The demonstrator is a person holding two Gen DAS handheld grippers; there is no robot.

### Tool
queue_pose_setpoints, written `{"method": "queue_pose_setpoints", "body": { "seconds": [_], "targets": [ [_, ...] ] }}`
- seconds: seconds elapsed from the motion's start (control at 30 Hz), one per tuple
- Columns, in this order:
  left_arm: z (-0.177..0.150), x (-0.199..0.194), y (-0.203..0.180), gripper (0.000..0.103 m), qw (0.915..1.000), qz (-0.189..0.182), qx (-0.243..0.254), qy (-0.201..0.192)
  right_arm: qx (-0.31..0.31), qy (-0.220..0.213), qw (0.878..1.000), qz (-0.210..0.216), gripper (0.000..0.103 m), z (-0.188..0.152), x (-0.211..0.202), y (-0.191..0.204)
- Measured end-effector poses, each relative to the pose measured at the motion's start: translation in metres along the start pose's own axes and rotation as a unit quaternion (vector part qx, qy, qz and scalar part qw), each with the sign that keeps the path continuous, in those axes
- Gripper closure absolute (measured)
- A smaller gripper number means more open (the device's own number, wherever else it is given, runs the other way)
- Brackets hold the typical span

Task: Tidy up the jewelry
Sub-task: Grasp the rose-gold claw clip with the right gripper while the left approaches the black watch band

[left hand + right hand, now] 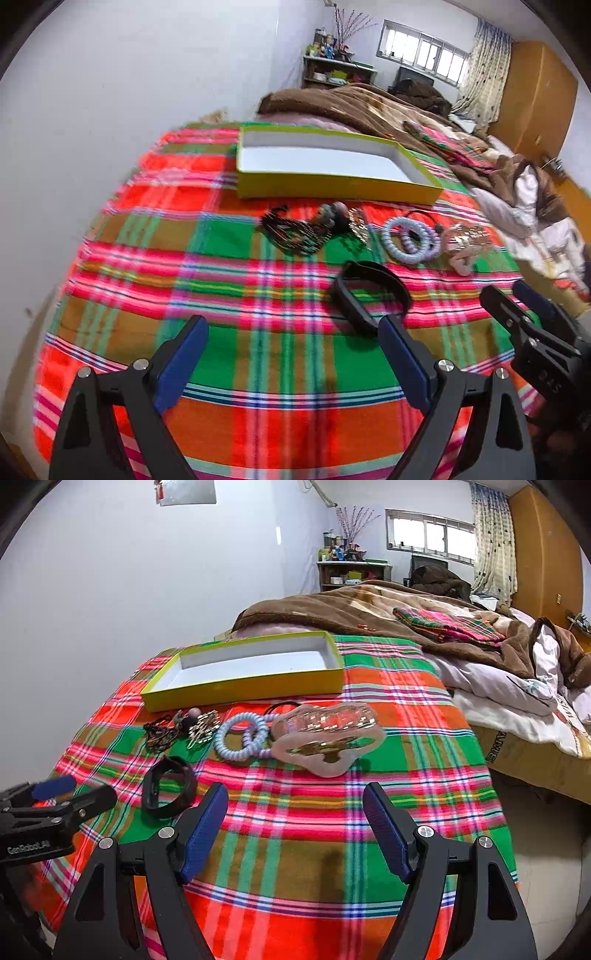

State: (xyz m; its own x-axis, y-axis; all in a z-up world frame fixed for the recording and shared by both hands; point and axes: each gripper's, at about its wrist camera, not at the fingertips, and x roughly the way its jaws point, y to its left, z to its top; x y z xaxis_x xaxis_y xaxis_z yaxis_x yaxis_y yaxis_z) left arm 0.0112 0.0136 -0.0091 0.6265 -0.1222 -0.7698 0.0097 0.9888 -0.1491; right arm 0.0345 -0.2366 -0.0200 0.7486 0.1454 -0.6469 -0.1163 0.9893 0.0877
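**Two grippers wide, box empty, nothing lifted yet**

Left wrist view first. The left gripper (293, 332) hangs over the plaid cloth (221, 280), fingers well apart and holding nothing. The black band (369, 295) lies just beyond its right finger, so close that I cannot tell whether they touch. Past it runs a row: dark beads (291, 232), a gold piece (358, 221), pale coil rings (410, 240), and a clear pouch (467, 243) at the right end. Behind the row sits the box (332, 184), yellow-walled, white inside, and bare as far as this view shows. The right gripper (517, 295) shows at the right edge; from here I cannot tell its spread.

The risks, as I judge them: a finger could nudge the band sideways instead of straddling it, and the soft cloth could bunch up into a pinch.

Now the right wrist view. The right gripper (295, 808) is also spread wide and empty, pointing at the pouch (328, 738). The band (168, 792) lies near its left finger. The coil rings (240, 738) overlap each other and rest against the pouch, so pulling one may drag a neighbour along. The beads (160, 733) look tangled and could snag on the gold piece (203, 729). The box (243, 681) holds nothing; its walls are low, so a careless drop could bounce out. The two grippers are near each other and could clash on a shared reach.
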Motion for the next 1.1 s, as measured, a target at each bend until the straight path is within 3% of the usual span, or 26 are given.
{"method": "queue_pose_setpoints", "body": {
  "seconds": [0.07, 0.3, 0.57, 0.8, 1.0, 1.1],
  "targets": [
    [0.0, 0.001, 0.001, 0.01, 0.9998, -0.016, -0.009, 0.003, 0.002, -0.003, 1.0, -0.006, 0.028, 0.003, 0.0, -0.006],
    [0.006, 0.017, -0.011, 0.017, 0.9991, -0.017, 0.01, 0.036, -0.011, -0.02, 1.0, -0.008, 0.028, 0.018, 0.005, -0.029],
    [0.009, 0.033, -0.018, 0.018, 0.9977, -0.02, 0.014, 0.064, -0.027, 0.021, 0.999, 0.003, 0.028, 0.02, 0.03, -0.044],
    [0.017, 0.047, -0.023, 0.018, 0.9971, -0.002, 0.022, 0.073, -0.035, 0.016, 0.999, 0.008, 0.028, 0.026, 0.036, -0.045],
    [0.017, 0.052, -0.03, 0.018, 0.9954, 0.023, 0.058, 0.074, -0.071, 0.031, 0.997, 0.013, 0.028, 0.032, 0.048, -0.042],
    [0.018, 0.054, -0.026, 0.018, 0.9944, 0.036, 0.065, 0.075, -0.082, 0.045, 0.995, 0.038, 0.028, 0.034, 0.056, -0.04]
  ]
}}
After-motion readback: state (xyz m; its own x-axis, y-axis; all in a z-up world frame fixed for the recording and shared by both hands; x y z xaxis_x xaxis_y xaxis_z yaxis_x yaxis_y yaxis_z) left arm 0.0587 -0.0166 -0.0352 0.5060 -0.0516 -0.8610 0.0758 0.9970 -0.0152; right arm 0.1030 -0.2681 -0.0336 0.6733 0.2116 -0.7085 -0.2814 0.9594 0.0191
